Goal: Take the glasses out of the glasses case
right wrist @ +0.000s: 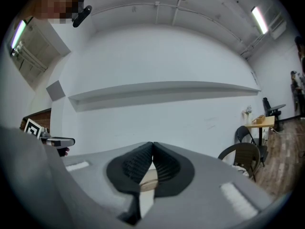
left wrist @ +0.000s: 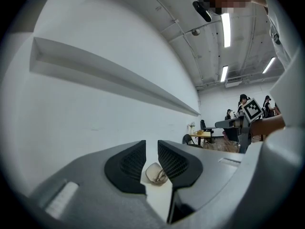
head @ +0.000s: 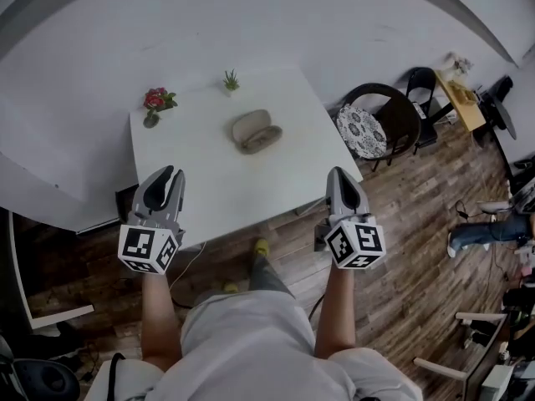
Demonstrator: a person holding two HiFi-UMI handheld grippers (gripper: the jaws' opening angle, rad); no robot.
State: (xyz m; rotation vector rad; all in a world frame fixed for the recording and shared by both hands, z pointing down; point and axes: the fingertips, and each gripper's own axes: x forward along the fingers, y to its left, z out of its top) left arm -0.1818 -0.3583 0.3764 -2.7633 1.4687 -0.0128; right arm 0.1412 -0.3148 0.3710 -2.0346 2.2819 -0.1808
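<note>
An open tan glasses case [head: 256, 131] lies on the white table [head: 209, 190] beyond both grippers, with the glasses [head: 263, 139] lying in its lower half. My left gripper [head: 165, 176] hovers over the table's near left part, open by a narrow gap and holding nothing. In the left gripper view the case [left wrist: 156, 173] shows between the jaws of that gripper [left wrist: 151, 147], some way ahead. My right gripper [head: 342, 175] hangs at the table's near right edge, shut and empty. The right gripper view has a strip of the case [right wrist: 147, 179] below that gripper's closed tips [right wrist: 152, 144].
A small pot of red flowers [head: 155, 101] stands at the table's far left corner, a tiny green plant [head: 231, 80] at its far edge. A dark chair with a patterned cushion [head: 374, 128] stands right of the table. Wooden floor lies around.
</note>
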